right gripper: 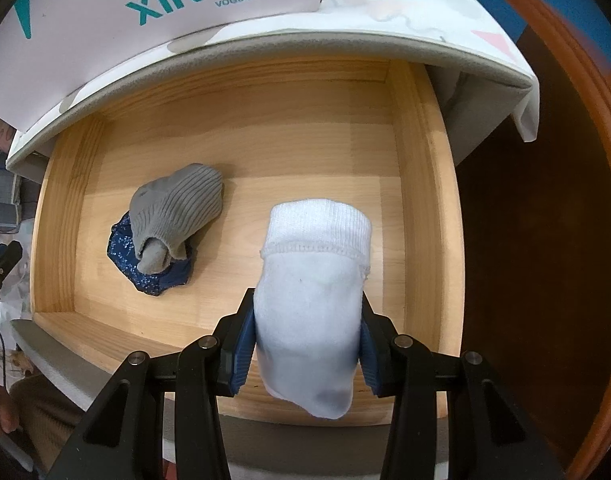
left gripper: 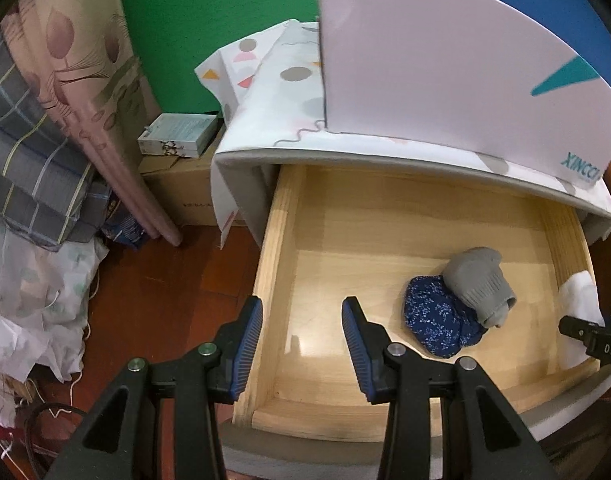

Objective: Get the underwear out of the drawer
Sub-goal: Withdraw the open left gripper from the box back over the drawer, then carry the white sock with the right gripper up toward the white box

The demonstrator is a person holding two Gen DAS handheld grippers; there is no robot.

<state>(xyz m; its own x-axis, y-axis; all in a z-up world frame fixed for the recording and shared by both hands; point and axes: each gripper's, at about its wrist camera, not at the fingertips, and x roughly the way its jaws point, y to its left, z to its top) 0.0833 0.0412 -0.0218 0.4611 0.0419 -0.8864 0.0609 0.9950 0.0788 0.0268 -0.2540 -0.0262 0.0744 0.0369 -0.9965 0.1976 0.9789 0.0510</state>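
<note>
My right tongs (right gripper: 307,344) are clamped on a rolled white sock (right gripper: 311,300), long axis pointing ahead, above the open drawer (right gripper: 421,184). The blue patterned underwear (left gripper: 437,320) lies under a grey sock (left gripper: 479,280), ahead-right of my left tongs (left gripper: 302,334), which are spread apart, empty and nearer.

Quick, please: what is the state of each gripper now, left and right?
Left gripper: open, holding nothing, above the drawer.
Right gripper: closed on the white sock.

Left claw (left gripper: 302,320) spread wide and holding nothing, right claw (right gripper: 307,320) clamped on white bundle (right gripper: 311,280)
</note>
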